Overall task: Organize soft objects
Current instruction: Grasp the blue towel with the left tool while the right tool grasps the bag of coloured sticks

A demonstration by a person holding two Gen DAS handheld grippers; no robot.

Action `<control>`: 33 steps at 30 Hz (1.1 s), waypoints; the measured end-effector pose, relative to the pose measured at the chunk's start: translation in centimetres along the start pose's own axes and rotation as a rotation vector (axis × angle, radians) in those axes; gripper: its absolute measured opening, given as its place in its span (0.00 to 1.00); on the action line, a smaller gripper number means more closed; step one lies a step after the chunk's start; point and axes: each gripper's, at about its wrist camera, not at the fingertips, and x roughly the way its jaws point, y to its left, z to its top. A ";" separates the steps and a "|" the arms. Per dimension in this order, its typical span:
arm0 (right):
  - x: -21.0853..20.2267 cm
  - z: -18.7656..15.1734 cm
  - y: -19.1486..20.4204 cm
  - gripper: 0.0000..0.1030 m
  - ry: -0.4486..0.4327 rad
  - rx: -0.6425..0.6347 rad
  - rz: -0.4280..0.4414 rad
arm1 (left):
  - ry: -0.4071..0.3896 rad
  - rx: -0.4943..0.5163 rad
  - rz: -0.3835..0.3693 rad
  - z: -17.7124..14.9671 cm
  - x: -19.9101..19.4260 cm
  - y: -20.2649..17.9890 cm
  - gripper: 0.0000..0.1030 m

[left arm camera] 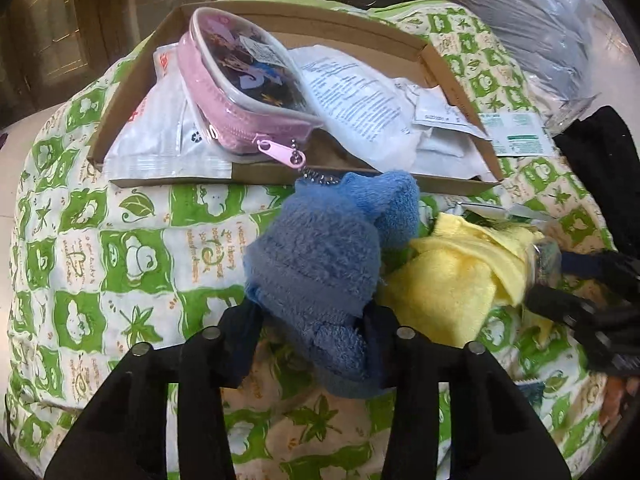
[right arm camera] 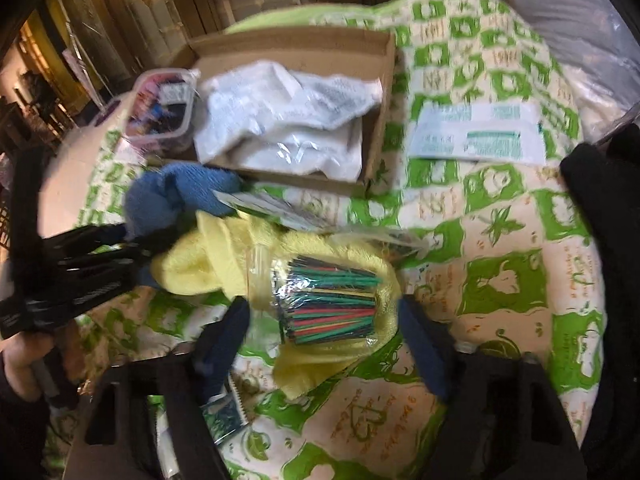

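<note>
My left gripper (left arm camera: 310, 314) is shut on a blue fluffy cloth (left arm camera: 324, 252), held just above the green-and-white patterned quilt (left arm camera: 120, 240). The cloth and the left gripper (right arm camera: 140, 240) also show in the right wrist view, the cloth (right arm camera: 176, 196) at mid left. A yellow cloth (left arm camera: 448, 276) lies right beside it. In the right wrist view the yellow cloth (right arm camera: 224, 256) carries a clear bag of coloured sticks (right arm camera: 332, 304). My right gripper (right arm camera: 324, 316) is open, its fingers either side of that bag and cloth; it also shows at the right edge of the left wrist view (left arm camera: 568, 280).
A shallow cardboard box (left arm camera: 440, 60) behind holds a pink zip pouch (left arm camera: 240, 92) and white plastic packets (left arm camera: 352, 96). A green-printed sachet (right arm camera: 476, 132) lies right of the box. A small serrated packet (right arm camera: 224, 408) lies by my right gripper. A black item (right arm camera: 600, 208) sits at far right.
</note>
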 end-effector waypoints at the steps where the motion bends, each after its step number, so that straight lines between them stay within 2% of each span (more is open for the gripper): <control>1: 0.3 0.1 -0.1 0.53 0.009 0.007 0.001 | -0.003 0.001 -0.007 -0.3 -0.3 0.1 0.38; 3: 0.6 0.2 -0.3 0.45 0.013 0.021 0.013 | -0.010 0.005 -0.021 -0.9 -1.1 0.3 0.37; 6: 0.2 0.1 -0.6 0.42 -0.008 0.033 0.026 | -0.025 0.021 -0.025 -1.9 -2.5 0.5 0.37; 11: -1.2 -0.4 -0.8 0.41 -0.067 0.048 0.037 | -0.070 0.012 -0.050 -3.0 -5.0 1.3 0.37; 23: -4.8 -1.0 -0.8 0.41 -0.135 0.060 0.065 | -0.154 -0.046 -0.096 -2.6 -8.7 1.6 0.37; 33: -8.3 -0.9 0.0 0.41 -0.201 0.051 0.096 | -0.174 -0.047 -0.095 -2.5 -9.3 1.3 0.37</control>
